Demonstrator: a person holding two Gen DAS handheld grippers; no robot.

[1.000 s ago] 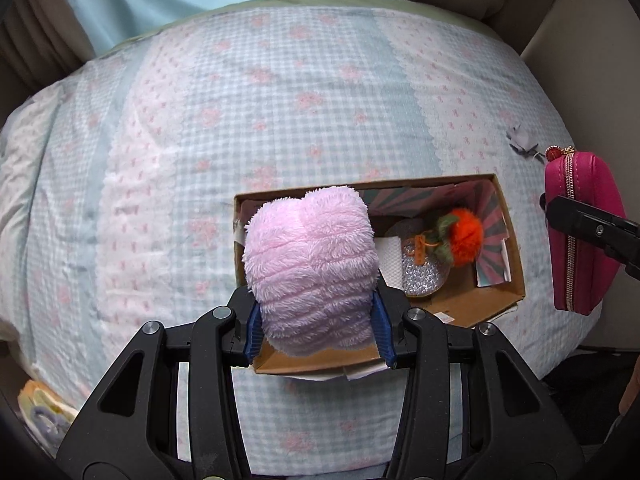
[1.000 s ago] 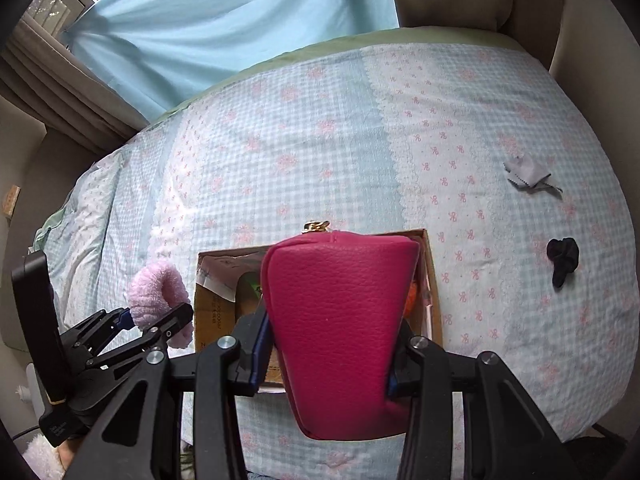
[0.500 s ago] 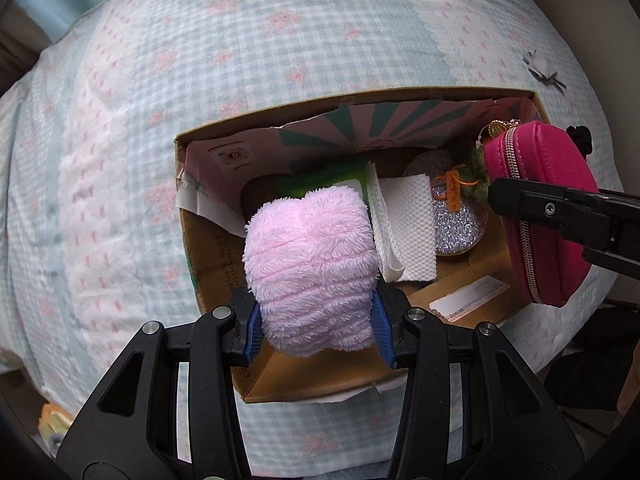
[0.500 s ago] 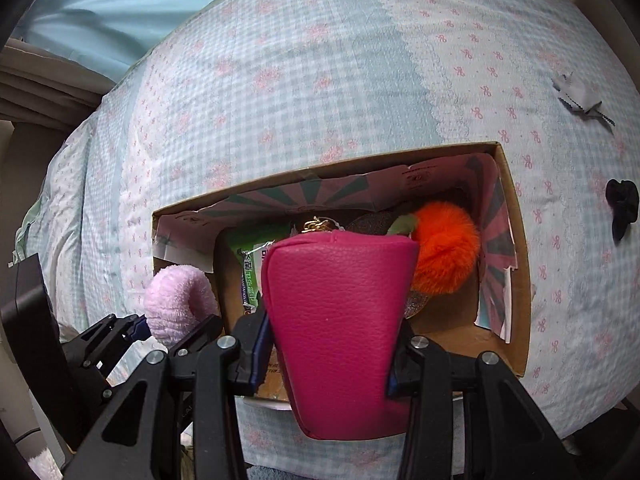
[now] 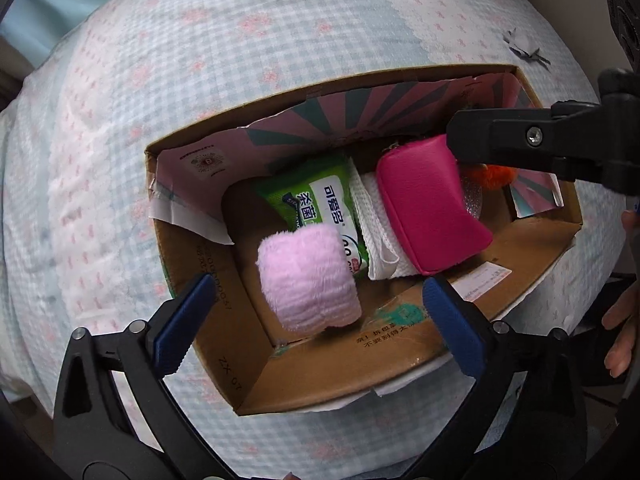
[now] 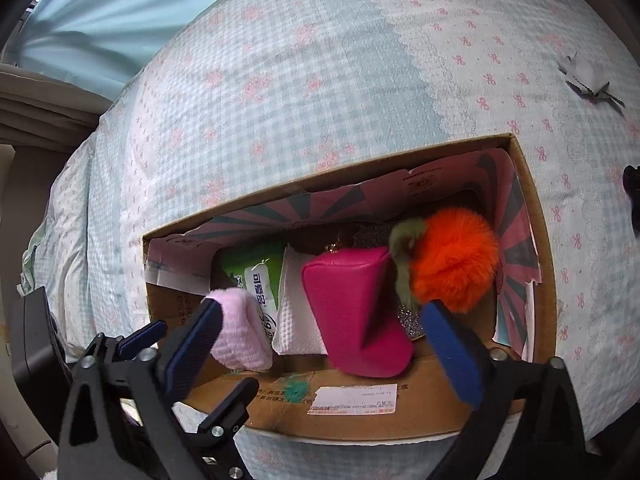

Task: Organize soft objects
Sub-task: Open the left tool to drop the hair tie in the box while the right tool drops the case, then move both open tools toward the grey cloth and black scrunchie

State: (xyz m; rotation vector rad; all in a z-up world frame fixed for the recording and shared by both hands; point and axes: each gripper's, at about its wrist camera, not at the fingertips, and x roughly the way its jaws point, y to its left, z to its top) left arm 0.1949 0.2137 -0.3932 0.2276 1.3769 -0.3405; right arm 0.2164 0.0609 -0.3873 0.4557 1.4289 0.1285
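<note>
A cardboard box (image 5: pixel 248 344) (image 6: pixel 360 396) sits open on the checked bedspread. My left gripper (image 5: pixel 316 320) is open just above its near wall; a fluffy pink plush (image 5: pixel 308 280) (image 6: pixel 240 328) lies free between the blue pads, inside the box. My right gripper (image 6: pixel 320 348) is open too; the magenta zip pouch (image 6: pixel 356 308) (image 5: pixel 428 204) leans inside the box between its spread fingers. The right gripper's black finger (image 5: pixel 532 140) crosses the left wrist view above the pouch.
In the box are a green wet-wipes pack (image 5: pixel 320 204), a white folded towel (image 5: pixel 380 236), an orange pompom (image 6: pixel 452 260) and a glittery item. On the bedspread (image 6: pixel 320 80) lie a grey scrap (image 6: pixel 592 84) and a small black thing (image 6: pixel 632 184) to the right.
Both grippers have opened over the box. The pink plush and the magenta pouch have left the jaws and dropped into the box. Both cameras have moved closer to the box.
</note>
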